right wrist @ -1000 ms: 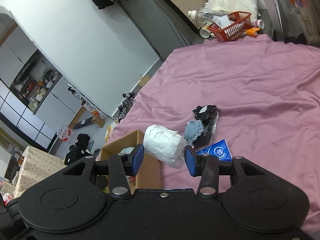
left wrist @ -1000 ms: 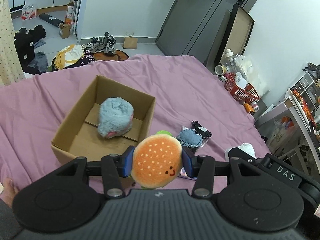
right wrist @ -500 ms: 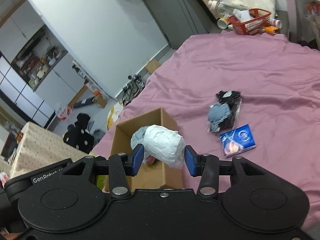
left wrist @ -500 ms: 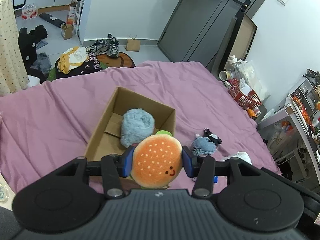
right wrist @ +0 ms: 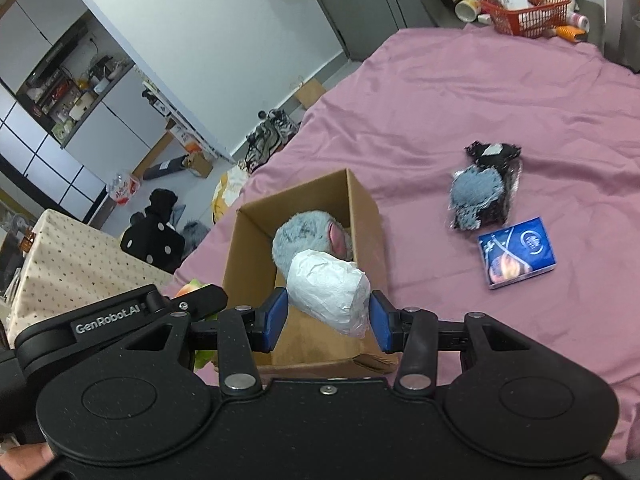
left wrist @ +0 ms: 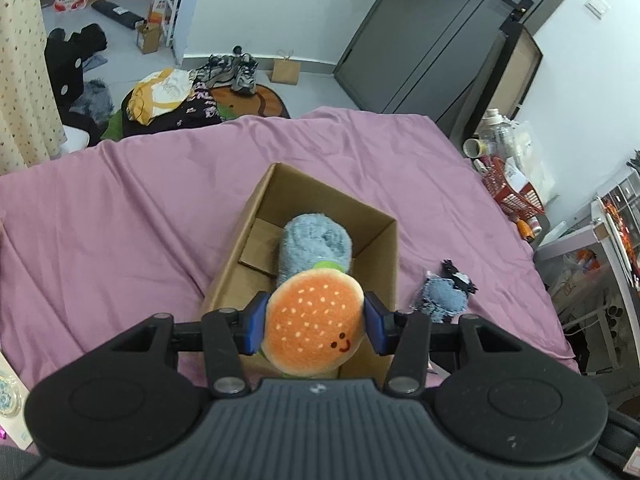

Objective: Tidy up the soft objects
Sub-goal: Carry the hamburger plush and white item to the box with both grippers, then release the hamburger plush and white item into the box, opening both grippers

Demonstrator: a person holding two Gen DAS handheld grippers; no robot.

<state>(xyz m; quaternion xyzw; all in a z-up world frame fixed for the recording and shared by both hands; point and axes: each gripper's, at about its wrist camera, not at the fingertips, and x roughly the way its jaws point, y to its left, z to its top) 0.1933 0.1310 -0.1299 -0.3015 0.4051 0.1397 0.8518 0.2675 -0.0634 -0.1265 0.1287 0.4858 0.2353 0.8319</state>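
The lower part of the burger plush (left wrist: 315, 320) is lying hidden behind the left tool (left wrist: 314, 326) body, and the near wall of the cardboard box (right wrist: 360, 208) is being covered by both tools, so the box floor is showing only in part. A person's fingertip (right wrist: 24, 458) is being cut off at the bottom-left corner of the right wrist view; nothing more of the hand is visible.

The left tool is clamping the burger plush between its blue pads: an orange bun with pale seed dots, a small smiling face and a green fringe at the top edge. It is hanging over the near end of the box. The right tool (right wrist: 329, 320) is gripping a white crumpled bundle (right wrist: 330, 296) (material hard to tell, paper or thin cloth), also hanging over the near end of the box.

Inside the box a fluffy grey-blue plush (right wrist: 308, 240) with a pink patch is lying against the far right wall. On the purple bedsheet (right wrist: 460, 112), to the right of the box and apart from it, a grey-blue fuzzy item in a black-trimmed clear pack (right wrist: 482, 192) is lying just beside a blue packet (right wrist: 518, 252). A red basket (right wrist: 524, 12) with bottles is standing beyond the bed's far corner. Shoes (left wrist: 236, 70) and clothing are lying scattered on the floor beyond the bed.
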